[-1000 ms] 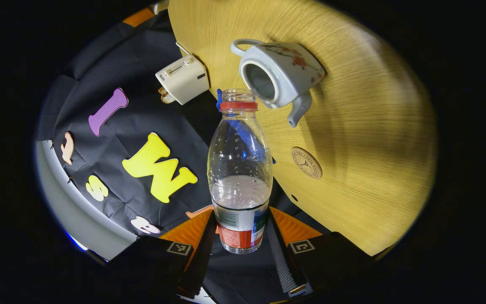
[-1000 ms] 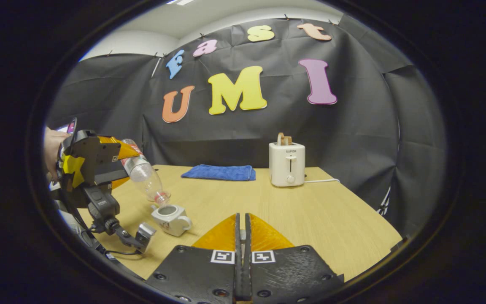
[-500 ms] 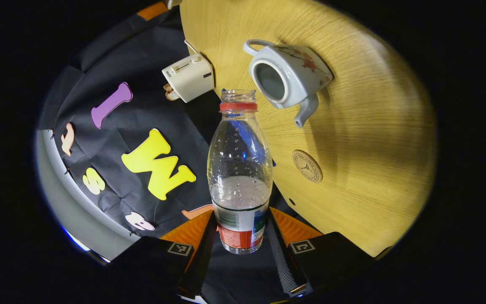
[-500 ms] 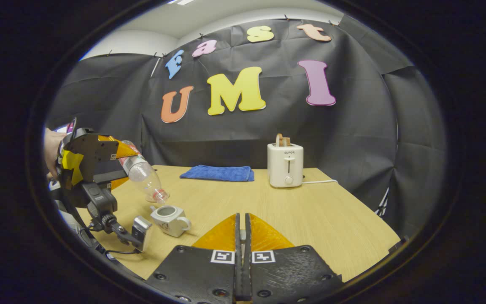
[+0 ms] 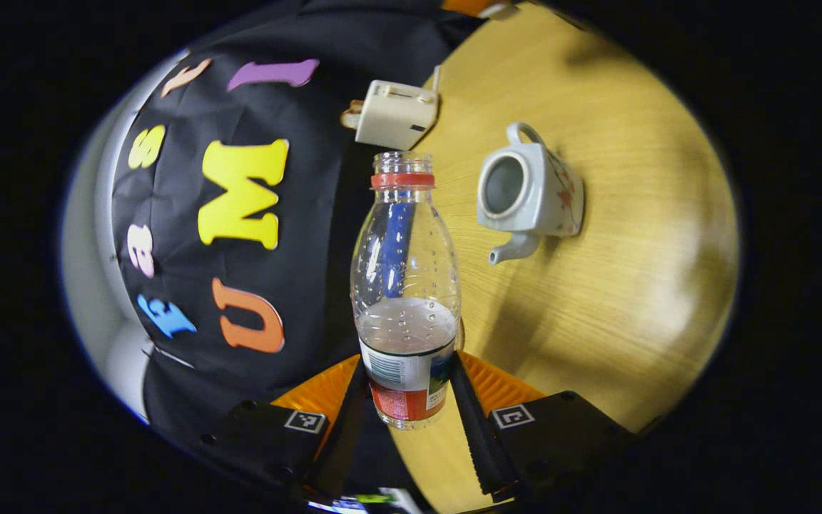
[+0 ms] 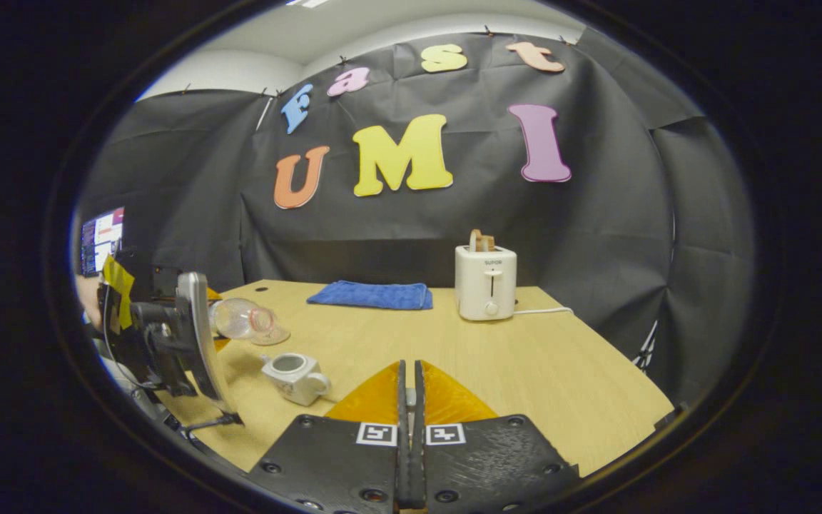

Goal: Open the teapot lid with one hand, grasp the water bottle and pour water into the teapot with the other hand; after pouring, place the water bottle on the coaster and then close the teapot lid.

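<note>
- In the left gripper view, the bottle (image 5: 406,285) is clamped by its labelled base between both fingers of the left gripper (image 5: 406,421); it is uncapped, with water lying in the base end.
- To the right of the bottle's mouth, the teapot (image 5: 529,193) is seen on the table (image 5: 632,285), lid off and opening bare, apart from the bottle.
- Beyond the bottle's mouth, a toaster (image 5: 393,114) is seen at the table's edge.
- In the right gripper view, the bottle is held nearly level at the left, above and behind the teapot.
- A blue cloth (image 6: 372,294) is laid at the table's far side, with the toaster to its right.
- The right gripper (image 6: 409,428) is closed, its fingers almost meeting; whether anything is pinched cannot be told.
</note>
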The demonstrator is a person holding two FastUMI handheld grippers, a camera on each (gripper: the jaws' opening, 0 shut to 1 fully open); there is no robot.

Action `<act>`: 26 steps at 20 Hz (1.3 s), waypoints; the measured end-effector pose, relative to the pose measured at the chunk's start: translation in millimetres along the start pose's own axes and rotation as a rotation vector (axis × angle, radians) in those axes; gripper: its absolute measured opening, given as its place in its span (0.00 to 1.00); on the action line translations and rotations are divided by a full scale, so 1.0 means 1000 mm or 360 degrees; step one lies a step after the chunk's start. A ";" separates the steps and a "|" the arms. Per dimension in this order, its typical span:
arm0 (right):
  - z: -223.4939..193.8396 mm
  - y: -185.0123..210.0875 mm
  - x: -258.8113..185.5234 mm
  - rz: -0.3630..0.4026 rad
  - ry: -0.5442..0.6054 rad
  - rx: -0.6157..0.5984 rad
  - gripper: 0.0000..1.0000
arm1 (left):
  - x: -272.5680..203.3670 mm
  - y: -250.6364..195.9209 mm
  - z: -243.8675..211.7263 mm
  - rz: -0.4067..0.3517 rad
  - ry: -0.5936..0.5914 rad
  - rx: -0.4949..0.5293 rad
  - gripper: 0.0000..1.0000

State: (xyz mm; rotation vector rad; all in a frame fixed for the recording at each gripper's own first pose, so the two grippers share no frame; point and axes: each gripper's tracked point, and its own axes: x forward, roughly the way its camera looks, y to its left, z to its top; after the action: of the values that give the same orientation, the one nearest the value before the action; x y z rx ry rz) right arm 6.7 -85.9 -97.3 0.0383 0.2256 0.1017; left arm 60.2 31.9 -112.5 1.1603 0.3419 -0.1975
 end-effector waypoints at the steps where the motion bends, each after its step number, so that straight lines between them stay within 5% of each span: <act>1: 0.003 0.003 0.002 -0.0001 -0.0005 -0.0009 0.00 | -0.001 -0.004 0.000 -0.0032 -0.0005 -0.0178 0.70; 7: 0.012 0.028 0.008 0.0040 -0.0006 -0.0037 0.00 | -0.023 0.002 0.012 -0.0156 -0.0199 -0.1230 0.70; 10: 0.016 0.040 0.011 0.0056 -0.0018 -0.0033 0.00 | -0.023 0.026 0.008 -0.0126 -0.0266 -0.1610 0.70; 12: 0.016 0.047 0.012 0.0066 -0.0015 -0.0035 0.00 | -0.022 0.041 0.005 -0.0028 -0.0318 -0.1709 0.70; 19: 0.012 0.056 0.020 0.0065 0.0007 -0.0040 0.00 | 0.019 0.071 0.021 -0.0024 -0.0513 -0.1858 0.71; 26: 0.006 0.043 0.028 0.0021 0.0035 -0.0030 0.00 | 0.082 0.078 0.002 -0.0029 -0.0436 -0.1932 0.73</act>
State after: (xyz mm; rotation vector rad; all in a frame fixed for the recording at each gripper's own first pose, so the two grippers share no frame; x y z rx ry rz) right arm 31.0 -40.0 -95.3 0.0200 0.2462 0.1173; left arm 162.4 62.7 -74.3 -0.0722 0.1658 -0.1221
